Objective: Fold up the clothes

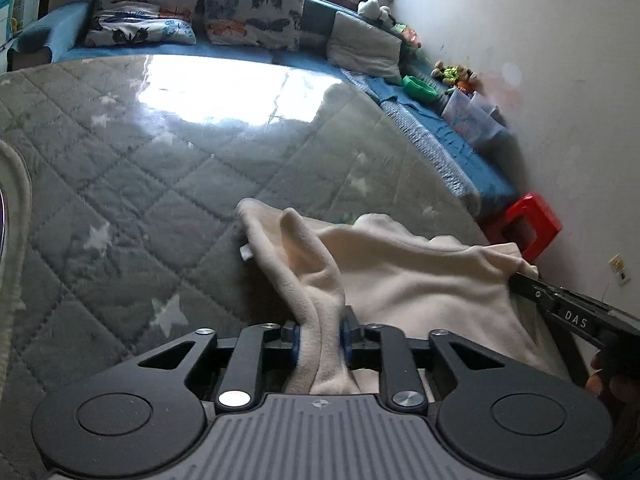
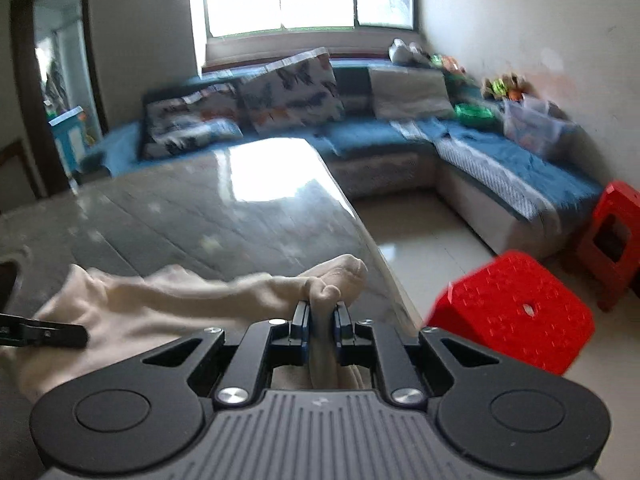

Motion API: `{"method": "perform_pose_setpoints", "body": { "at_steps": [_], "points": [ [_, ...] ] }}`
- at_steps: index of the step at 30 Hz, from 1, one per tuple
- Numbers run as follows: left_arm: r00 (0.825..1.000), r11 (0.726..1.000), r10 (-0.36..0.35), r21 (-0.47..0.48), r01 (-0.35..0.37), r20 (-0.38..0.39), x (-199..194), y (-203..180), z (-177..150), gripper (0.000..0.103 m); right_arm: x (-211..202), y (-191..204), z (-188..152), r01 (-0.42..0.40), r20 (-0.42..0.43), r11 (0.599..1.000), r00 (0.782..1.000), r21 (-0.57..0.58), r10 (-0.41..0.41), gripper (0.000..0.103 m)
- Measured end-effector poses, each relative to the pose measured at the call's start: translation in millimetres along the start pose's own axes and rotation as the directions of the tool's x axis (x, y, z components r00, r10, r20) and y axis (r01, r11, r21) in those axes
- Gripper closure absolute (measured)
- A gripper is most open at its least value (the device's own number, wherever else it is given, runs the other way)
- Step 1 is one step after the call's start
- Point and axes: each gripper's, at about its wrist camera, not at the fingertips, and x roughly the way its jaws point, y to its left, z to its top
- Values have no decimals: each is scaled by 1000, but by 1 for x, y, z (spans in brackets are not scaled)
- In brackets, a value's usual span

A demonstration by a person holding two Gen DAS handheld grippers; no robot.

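Note:
A cream fleece garment lies bunched near the right edge of a glass-topped table with a grey quilted star cloth under the glass. My left gripper is shut on a fold of the garment, which runs up between its blue pads. My right gripper is shut on another bunched edge of the same garment near the table's right edge. The right gripper also shows at the right of the left wrist view, gripping the cloth's far corner. The left gripper's finger shows at the left of the right wrist view.
A blue corner sofa with butterfly cushions, toys and a clear plastic bin runs along the back and right walls. Two red plastic stools stand on the tiled floor right of the table. Another pale cloth lies at the table's left edge.

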Motion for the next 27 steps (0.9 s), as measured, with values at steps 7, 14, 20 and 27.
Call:
{"method": "perform_pose_setpoints", "body": {
  "at_steps": [7,14,20,27],
  "points": [
    [993,991,106,80,-110,44,-6,-6,-2,31,1,-3,-7,30,2,1000,1000,1,-30,84],
    [976,966,184,160,-201,112,-6,-15,-2,2,-1,15,-3,-47,9,999,999,-17,47,69],
    [970,955,193,197,-221,150,-9,-18,7,0,18,27,0,-66,-7,998,998,2,66,68],
    [962,941,228,222,-257,149,5,-21,18,0,39,31,1,-47,-27,999,999,9,47,62]
  ]
}}
